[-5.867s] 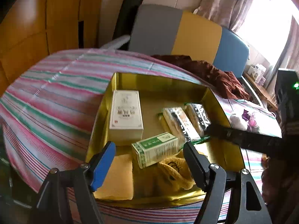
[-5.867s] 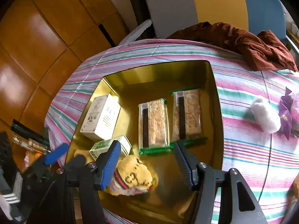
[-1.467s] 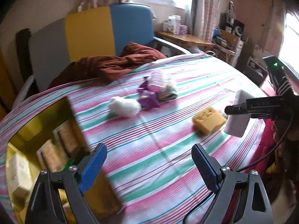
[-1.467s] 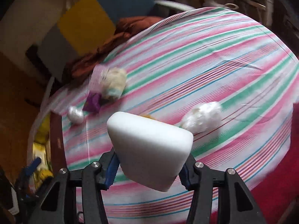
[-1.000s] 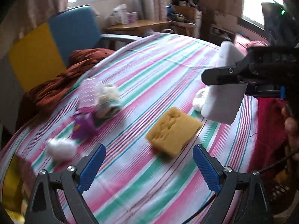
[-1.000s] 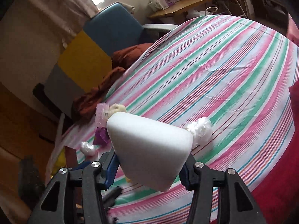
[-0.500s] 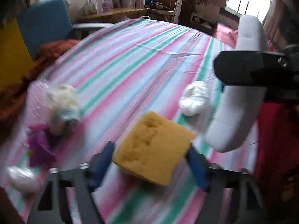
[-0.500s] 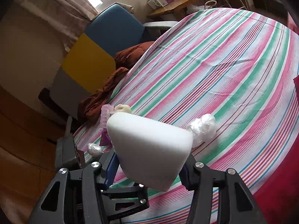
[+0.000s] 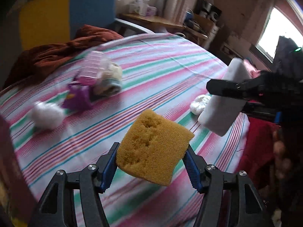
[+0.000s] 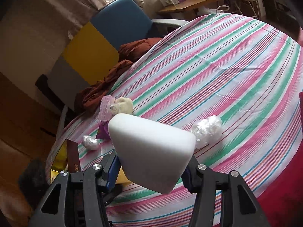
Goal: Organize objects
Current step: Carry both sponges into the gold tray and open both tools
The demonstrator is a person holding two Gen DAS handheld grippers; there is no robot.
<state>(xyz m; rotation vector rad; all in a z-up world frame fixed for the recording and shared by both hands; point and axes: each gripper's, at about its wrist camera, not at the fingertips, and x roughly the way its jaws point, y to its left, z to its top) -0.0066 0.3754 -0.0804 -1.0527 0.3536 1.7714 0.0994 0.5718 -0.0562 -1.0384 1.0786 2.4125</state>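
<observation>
Yellow sponge (image 9: pixel 154 148), porous and pitted, sits clamped in the left tongs (image 9: pixel 151 165); right tongs (image 10: pixel 151 167) clamp a smooth white foam block (image 10: pixel 151 151).

left gripper (image 9: pixel 151 162) clamped on yellow sponge (image 9: pixel 154 149); right gripper (image 10: pixel 151 167) clamped on white sponge (image 10: pixel 151 151)

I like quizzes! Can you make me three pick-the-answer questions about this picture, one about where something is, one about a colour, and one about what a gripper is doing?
1. Where is the plastic ball?
A. on the striped cloth
B. on the blue chair
C. in the left gripper

2. What colour is the sponge in the left gripper?
A. purple
B. yellow
C. green

3. What is the right gripper doing?
A. hanging open
B. lying on the table
C. squeezing the white foam block

Answers:
1. A, it lies on the stripes.
2. B, it looks yellow and full of holes.
3. C, both fingers press the block's sides.
</observation>
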